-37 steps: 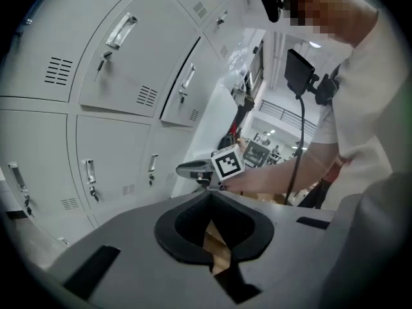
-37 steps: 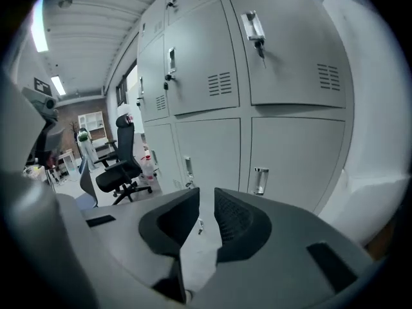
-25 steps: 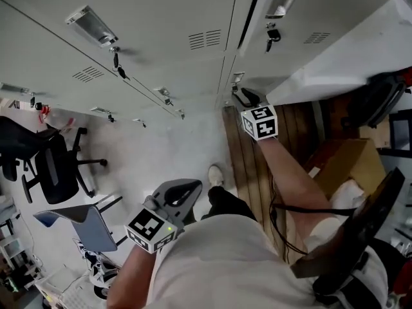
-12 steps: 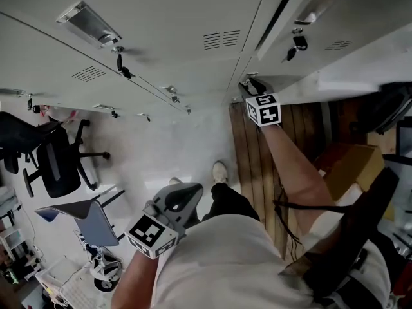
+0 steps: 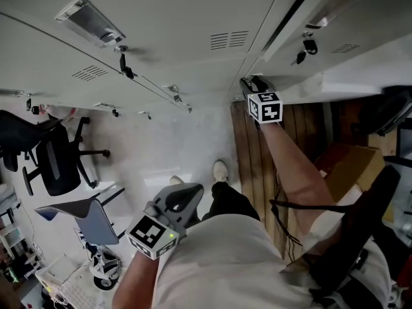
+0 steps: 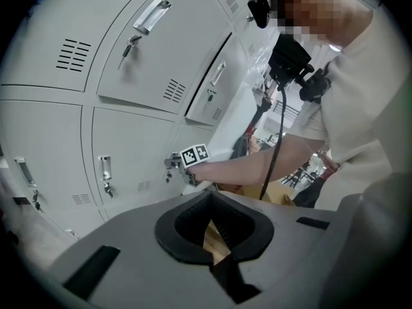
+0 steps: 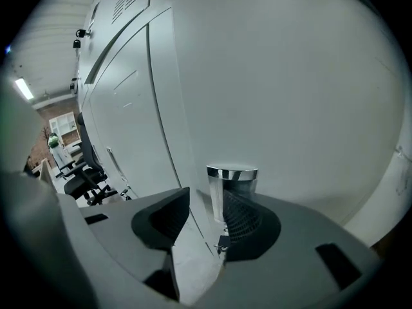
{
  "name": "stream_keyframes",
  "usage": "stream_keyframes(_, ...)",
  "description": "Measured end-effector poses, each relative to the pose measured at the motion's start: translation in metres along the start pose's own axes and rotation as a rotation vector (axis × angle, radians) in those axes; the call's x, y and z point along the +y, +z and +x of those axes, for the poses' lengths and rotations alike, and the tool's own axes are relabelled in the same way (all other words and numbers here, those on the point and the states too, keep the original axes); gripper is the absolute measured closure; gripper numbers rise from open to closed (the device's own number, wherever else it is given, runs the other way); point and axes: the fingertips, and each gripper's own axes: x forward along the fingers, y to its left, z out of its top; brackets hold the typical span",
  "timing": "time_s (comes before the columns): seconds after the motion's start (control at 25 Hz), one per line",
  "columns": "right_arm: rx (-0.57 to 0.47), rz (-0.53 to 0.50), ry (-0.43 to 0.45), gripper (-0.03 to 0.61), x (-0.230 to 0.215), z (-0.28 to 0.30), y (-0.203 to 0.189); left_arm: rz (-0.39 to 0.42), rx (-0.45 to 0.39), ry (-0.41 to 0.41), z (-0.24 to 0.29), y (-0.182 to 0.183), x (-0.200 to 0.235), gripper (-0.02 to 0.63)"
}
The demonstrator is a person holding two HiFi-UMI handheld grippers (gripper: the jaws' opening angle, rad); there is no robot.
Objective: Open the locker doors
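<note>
Grey lockers fill the top of the head view, each door with a chrome handle and a key. My right gripper is up against a lower locker by the open white door. In the right gripper view its jaws stand wide open, with a chrome handle just ahead of the right pad and nothing pressed between the pads. My left gripper hangs low beside my body. Seen in its own view, the left gripper is shut on nothing.
An upper locker door stands ajar with a dark gap. A black office chair and a grey-seated chair stand at the left. A wooden platform and a cardboard box lie at the right.
My right gripper has moved a little up and in toward the lockers, and the open white door now lies further right. The left gripper has stayed where it was.
</note>
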Motion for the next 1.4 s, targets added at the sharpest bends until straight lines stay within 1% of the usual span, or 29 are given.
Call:
stream_keyframes(0.28, 0.0, 0.036, -0.065, 0.449, 0.003, -0.02, -0.015, 0.014, 0.0, -0.031, 0.005, 0.003, -0.001, 0.603)
stream_keyframes(0.36, 0.002, 0.037, -0.082, 0.466, 0.003, -0.029, -0.021, 0.022, 0.0, -0.044, 0.007, 0.004, -0.003, 0.603)
stream_keyframes(0.72, 0.011, 0.012, -0.076, 0.466, 0.006, -0.07, -0.051, 0.057, 0.027, -0.096, 0.017, 0.004, -0.018, 0.603)
stream_keyframes(0.96, 0.014, 0.071, -0.103, 0.466, 0.002, -0.102, -0.075, 0.1, 0.043, -0.146, 0.028, 0.006, -0.035, 0.603)
stream_keyframes(1.2, 0.028, 0.083, -0.124, 0.469, -0.005, -0.129, -0.094, 0.135, 0.061, -0.186, 0.041, 0.008, -0.053, 0.603)
stream_keyframes(1.4, 0.042, 0.093, -0.134, 0.495, -0.012, -0.151, -0.11, 0.158, 0.08, -0.225, 0.055, 0.008, -0.069, 0.603)
